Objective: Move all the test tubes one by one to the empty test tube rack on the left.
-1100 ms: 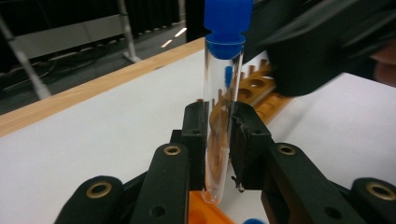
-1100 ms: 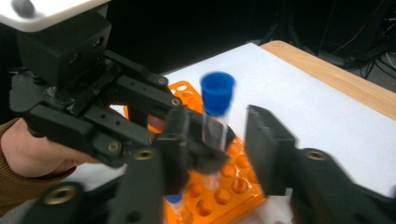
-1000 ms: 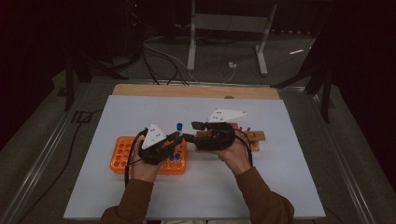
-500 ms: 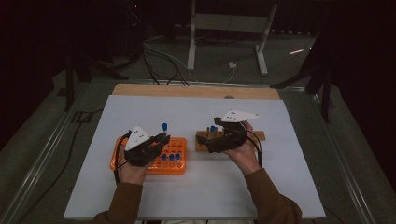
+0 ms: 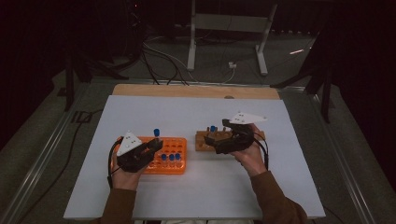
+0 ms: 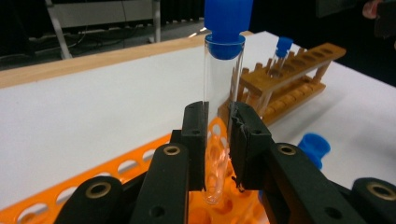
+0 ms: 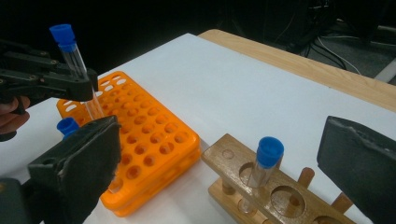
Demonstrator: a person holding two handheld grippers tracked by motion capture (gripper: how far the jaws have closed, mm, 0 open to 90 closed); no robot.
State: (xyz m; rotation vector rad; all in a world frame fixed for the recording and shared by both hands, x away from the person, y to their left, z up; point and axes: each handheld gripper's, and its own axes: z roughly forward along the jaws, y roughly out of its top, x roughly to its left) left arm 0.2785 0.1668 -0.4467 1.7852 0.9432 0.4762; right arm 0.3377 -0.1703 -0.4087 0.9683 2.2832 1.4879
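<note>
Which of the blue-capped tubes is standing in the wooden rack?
The single tube in the end hole of the wooden rack, alone between the open right tool. The left tool holds another; others sit in the orange rack.

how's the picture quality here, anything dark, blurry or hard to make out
High view: room dark, the white table lit, small details soft. Left gripper view: the tube between the pads sharp, its clear glass faint against the orange rack. Right gripper view: the near pads blurred, the wooden rack clearer.
</note>
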